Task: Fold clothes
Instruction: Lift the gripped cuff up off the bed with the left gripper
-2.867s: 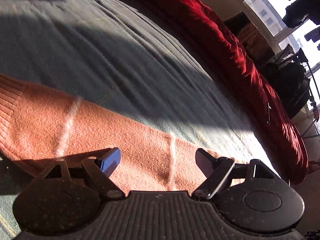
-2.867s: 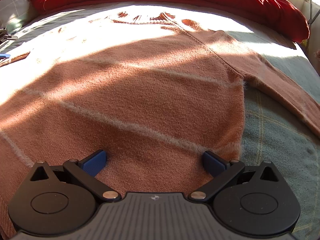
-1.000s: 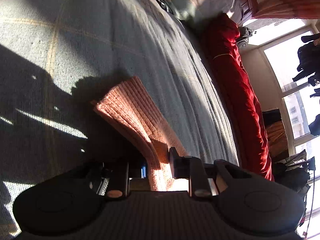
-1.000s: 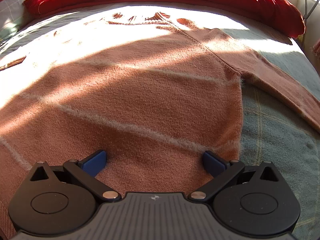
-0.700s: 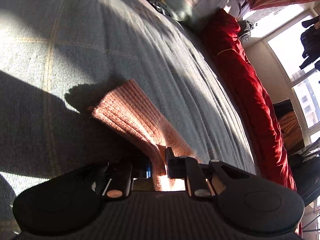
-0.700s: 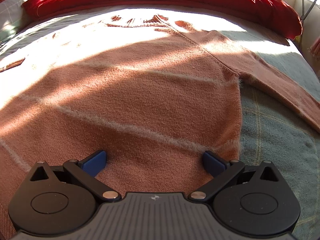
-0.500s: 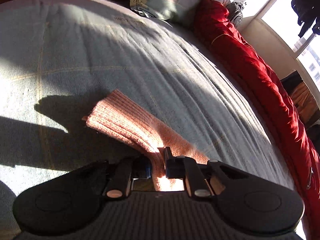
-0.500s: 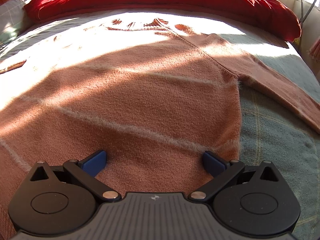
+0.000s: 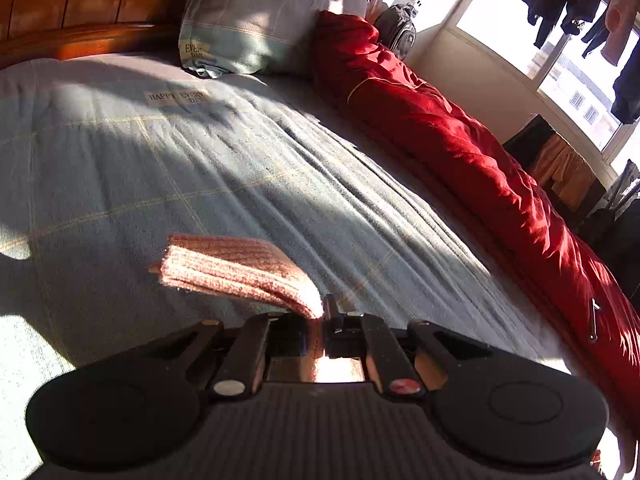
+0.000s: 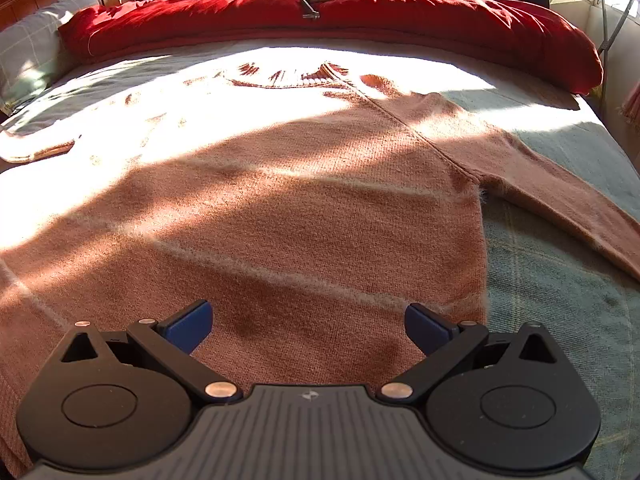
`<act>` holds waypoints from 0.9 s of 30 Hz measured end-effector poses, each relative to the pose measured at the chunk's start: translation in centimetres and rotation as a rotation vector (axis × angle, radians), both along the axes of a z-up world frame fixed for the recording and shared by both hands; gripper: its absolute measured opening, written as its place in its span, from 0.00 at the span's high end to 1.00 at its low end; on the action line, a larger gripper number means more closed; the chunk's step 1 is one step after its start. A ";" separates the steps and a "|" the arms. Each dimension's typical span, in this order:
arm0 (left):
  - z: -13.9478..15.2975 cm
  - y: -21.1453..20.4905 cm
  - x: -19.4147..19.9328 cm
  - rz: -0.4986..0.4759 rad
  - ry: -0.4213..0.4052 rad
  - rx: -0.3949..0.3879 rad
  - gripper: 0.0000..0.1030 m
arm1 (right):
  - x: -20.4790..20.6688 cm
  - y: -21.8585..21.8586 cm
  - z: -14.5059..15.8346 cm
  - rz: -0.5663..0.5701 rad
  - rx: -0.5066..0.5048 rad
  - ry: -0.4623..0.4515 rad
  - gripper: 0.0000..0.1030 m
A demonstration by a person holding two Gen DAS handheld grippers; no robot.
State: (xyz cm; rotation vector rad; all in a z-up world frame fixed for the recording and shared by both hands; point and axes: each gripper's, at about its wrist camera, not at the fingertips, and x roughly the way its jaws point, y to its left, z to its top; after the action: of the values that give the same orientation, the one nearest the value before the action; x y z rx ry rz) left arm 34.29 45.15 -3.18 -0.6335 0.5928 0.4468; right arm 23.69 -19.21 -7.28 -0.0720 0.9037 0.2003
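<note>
Left wrist view: jaws clenched on the sweater cuff [image 9: 240, 270]; right jaws spread above the sweater [image 10: 304, 208].

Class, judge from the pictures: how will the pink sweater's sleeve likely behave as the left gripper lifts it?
The sleeve will probably flop: its ribbed cuff already droops beyond the left gripper. The fuzzy knit likely resists slipping. It seems light, though the sweater lying flat on the bed may drag.

Red duvet [image 9: 460, 148] along the far edge of the blue-grey checked bedspread [image 9: 240, 184], pillow [image 9: 260, 16] against wooden headboard [image 9: 80, 8]
</note>
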 end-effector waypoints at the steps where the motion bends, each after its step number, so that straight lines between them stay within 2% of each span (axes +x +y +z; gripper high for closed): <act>1: 0.5 -0.5 0.1 -0.015 -0.008 0.009 0.95 | -0.1 0.1 0.4 0.001 -0.003 -0.010 0.00; 12: 5.4 -6.8 2.0 -0.183 -0.081 0.087 0.95 | -2.0 -0.5 3.3 0.001 -0.019 -0.092 0.00; 20: 7.9 -12.6 3.4 -0.303 -0.108 0.142 0.95 | -3.4 -2.2 3.8 -0.035 -0.002 -0.118 0.00; 27: 9.1 -16.5 4.1 -0.349 -0.107 0.172 0.95 | -4.1 -3.7 3.8 -0.030 0.014 -0.143 0.00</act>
State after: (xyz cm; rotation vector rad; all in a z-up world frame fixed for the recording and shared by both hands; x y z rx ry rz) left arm 38.39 28.64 5.93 -0.3764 0.5430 0.1336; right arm 19.60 -22.88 -3.51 -0.0589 0.7602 0.1708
